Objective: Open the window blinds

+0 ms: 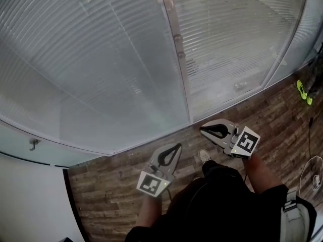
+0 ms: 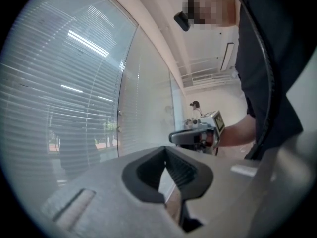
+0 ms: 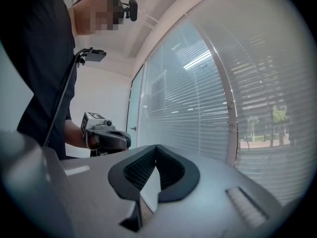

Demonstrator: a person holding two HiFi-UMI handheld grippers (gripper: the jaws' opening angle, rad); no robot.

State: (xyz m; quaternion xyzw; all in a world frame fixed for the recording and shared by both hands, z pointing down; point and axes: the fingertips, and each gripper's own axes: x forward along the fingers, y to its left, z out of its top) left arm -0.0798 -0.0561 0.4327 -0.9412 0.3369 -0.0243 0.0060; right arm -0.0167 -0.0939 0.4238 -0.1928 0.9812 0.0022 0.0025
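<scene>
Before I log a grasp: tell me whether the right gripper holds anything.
No, the right gripper is shut, tips together, nothing between them.

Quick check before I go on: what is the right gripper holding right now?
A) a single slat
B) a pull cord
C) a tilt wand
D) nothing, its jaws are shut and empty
D: in the right gripper view, the right gripper has its jaws closed tip to tip with nothing between them, and the window blinds stand beyond it, apart from the jaws.
</scene>
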